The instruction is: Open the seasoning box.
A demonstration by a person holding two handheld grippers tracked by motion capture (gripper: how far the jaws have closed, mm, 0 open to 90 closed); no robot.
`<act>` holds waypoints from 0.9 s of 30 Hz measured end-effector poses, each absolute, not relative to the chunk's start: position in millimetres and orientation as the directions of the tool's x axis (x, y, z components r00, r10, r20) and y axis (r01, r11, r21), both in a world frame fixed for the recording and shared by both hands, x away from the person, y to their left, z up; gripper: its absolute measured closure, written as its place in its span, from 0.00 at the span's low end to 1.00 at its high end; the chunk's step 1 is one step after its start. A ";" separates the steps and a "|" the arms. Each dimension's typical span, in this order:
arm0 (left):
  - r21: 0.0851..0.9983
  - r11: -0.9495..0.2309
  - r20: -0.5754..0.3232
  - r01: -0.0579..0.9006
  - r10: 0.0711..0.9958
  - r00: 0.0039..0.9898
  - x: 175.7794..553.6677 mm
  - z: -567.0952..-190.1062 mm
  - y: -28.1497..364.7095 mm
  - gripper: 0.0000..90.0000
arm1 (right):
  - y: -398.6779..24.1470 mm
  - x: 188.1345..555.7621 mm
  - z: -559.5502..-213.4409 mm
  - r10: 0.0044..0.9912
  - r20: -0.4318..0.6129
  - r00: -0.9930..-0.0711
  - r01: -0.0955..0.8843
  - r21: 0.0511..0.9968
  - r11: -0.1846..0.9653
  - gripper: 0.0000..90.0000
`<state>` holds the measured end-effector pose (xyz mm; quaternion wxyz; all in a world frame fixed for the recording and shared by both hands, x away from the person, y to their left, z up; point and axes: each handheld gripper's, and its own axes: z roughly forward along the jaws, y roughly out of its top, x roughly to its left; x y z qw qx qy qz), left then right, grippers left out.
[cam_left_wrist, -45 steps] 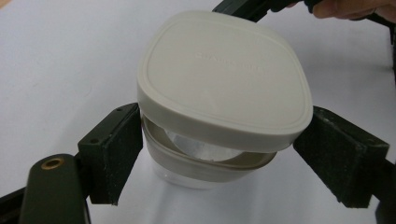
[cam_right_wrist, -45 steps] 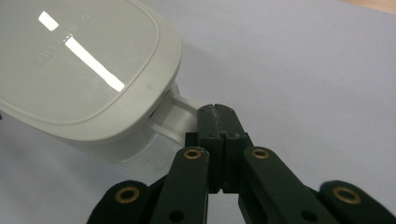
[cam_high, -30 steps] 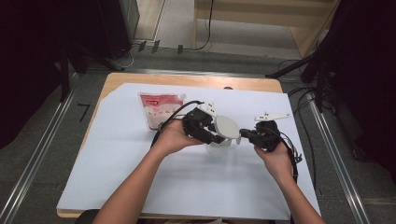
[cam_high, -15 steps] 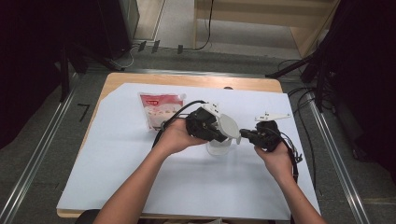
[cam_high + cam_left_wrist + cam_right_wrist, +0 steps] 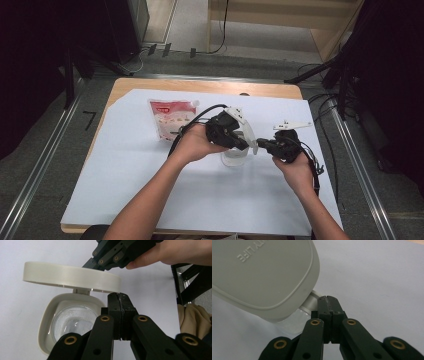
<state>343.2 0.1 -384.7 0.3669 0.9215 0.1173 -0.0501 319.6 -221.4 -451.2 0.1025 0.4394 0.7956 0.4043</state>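
Left gripper view: own jaws pressed together, tips at the rim of the lid (image 5: 71,277), which is hinged up on edge over the jar (image 5: 63,321); whether a sliver of rim is pinched between the tips cannot be told. They have just been closing, and nothing bulky sits between them. Jar: cream squarish collar, clear glass body, only a whitish film or residue at the bottom, otherwise seemingly empty. Right gripper view: jaws likewise clenched, tips against the hinge tab where lid (image 5: 262,272) meets jar; no clear grasp visible. High view, near to far: forearms enter from below; left gripper (image 5: 248,145) and right gripper (image 5: 260,144) meet over the jar (image 5: 234,157), mid-table on the white sheet (image 5: 125,200); further left a sealed red-and-clear pouch (image 5: 171,120) of pale contents lies flat, unopened. Step in hand, by judgement: holding the lid open. To do it well: right gripper steadies the hinge side, left eases the lid back gently so the light jar neither tips nor slides.
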 end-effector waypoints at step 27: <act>0.641 -0.703 -0.191 0.309 0.245 0.951 350.7 -385.1 -10.9 0.70 | -229.4 320.3 -454.7 0.770 0.236 -0.593 0.635 0.726 0.266 0.91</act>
